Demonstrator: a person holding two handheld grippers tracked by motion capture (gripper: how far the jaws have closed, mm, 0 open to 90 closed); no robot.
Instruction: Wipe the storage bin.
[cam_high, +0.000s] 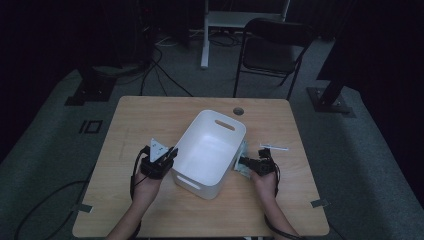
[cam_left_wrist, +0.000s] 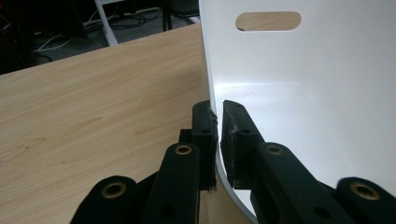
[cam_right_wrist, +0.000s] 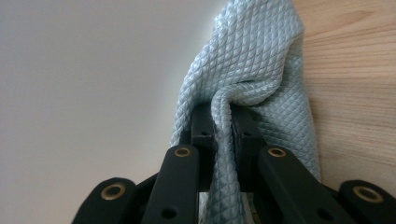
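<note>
One white bin (cam_high: 210, 150) stands on the one wooden table (cam_high: 150, 120), with two slot handles cut into its walls. One pale blue cloth (cam_right_wrist: 252, 70) is there, and one small white strip (cam_high: 274, 147) lies beside it. Two grippers are in use, left gripper (cam_high: 167, 156) and right gripper (cam_high: 248, 162), and one folding chair (cam_high: 272, 50) stands beyond the table.

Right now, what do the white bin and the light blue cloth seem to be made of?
The white bin looks like moulded plastic with a smooth, faintly glossy finish: thin wall, rounded rim, a cut-out handle slot. The left gripper clamps that wall. The light blue cloth looks like woven fabric, maybe microfibre: a raised diamond weave with slight sheen, folding softly where the right gripper pinches it.
</note>
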